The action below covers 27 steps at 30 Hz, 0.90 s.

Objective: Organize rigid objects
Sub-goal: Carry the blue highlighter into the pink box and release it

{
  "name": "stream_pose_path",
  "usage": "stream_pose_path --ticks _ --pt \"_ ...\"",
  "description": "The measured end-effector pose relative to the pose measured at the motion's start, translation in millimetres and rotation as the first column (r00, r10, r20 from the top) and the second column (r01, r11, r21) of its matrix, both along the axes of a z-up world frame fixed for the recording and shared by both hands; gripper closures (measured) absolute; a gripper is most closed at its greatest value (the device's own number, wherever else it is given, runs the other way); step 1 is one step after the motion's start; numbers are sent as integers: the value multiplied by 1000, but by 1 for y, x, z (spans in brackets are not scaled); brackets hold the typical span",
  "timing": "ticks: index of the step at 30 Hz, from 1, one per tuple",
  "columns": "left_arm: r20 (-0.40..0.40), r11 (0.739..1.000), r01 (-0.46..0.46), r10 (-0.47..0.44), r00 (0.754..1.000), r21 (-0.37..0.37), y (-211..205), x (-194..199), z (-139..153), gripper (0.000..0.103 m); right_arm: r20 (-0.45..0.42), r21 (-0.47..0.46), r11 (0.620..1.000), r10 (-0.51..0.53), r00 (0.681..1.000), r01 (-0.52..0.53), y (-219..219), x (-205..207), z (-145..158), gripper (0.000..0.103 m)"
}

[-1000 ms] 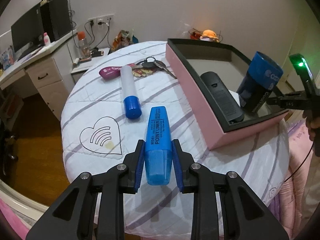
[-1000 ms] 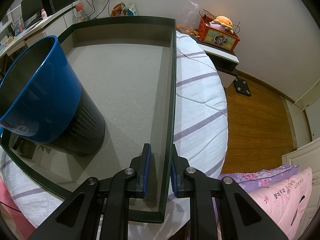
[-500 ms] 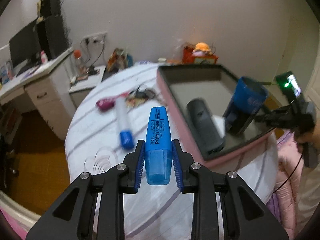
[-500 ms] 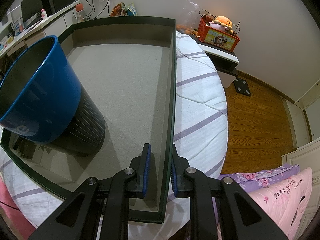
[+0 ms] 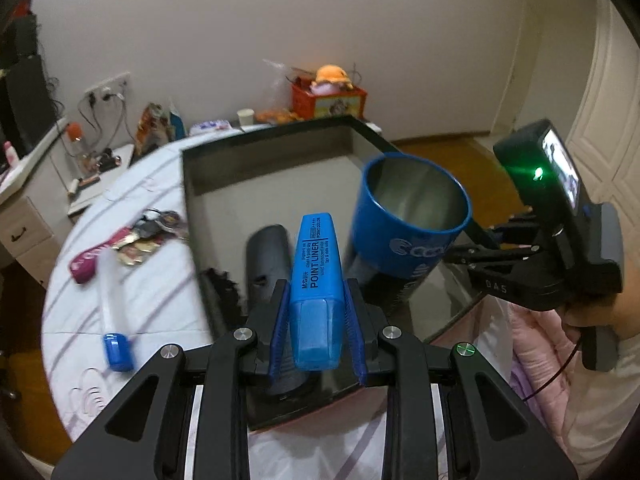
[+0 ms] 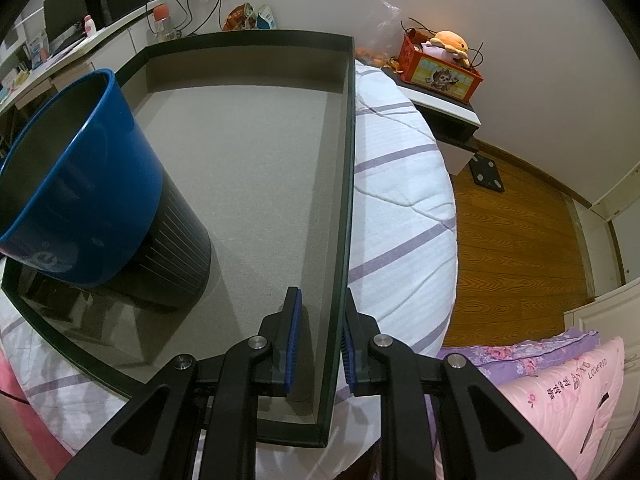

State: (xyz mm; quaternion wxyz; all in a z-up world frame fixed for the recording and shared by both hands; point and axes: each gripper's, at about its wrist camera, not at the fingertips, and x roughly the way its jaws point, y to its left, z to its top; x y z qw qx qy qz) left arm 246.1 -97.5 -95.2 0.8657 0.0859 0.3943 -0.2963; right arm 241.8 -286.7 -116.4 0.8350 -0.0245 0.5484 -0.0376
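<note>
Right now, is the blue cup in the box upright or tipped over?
Upright, mouth up: the blue cup stands on its dark base on the box floor, showing nothing inside.

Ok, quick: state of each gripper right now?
Left gripper: shut on the blue highlighter.
Right gripper: shut on the box wall.

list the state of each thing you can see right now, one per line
left gripper: shut on the blue highlighter, held above the box
blue highlighter: capped, gripped at its rear end
right gripper: straddling the box's side wall, whether it pinches it is unclear
box: open-topped, resting on the bed
blue cup: inside the box, leaning, nothing visible inside
black remote: lying flat in the box
white tube: lying on the bed, blue cap on
keys: lying on the bed
</note>
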Motion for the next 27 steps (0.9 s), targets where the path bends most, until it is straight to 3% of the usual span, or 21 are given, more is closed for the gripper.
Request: stream_pose_path --ticks 11,17,21,27 --pt "-30 997 75 -75 997 15 -36 -3 -9 76 0 10 1000 7 1000 -7 0 2 -1 83" --pt "-35 999 47 -46 998 25 -32 -1 -10 73 0 12 1000 7 1000 -7 -2 2 -1 83" --pt "-14 1000 25 -25 1000 18 -19 -5 -4 35 0 11 1000 8 1000 -8 -2 2 -1 82" --pt "30 999 -19 20 999 -34 20 -22 12 23 -2 11 1000 7 1000 -7 -3 2 -2 82"
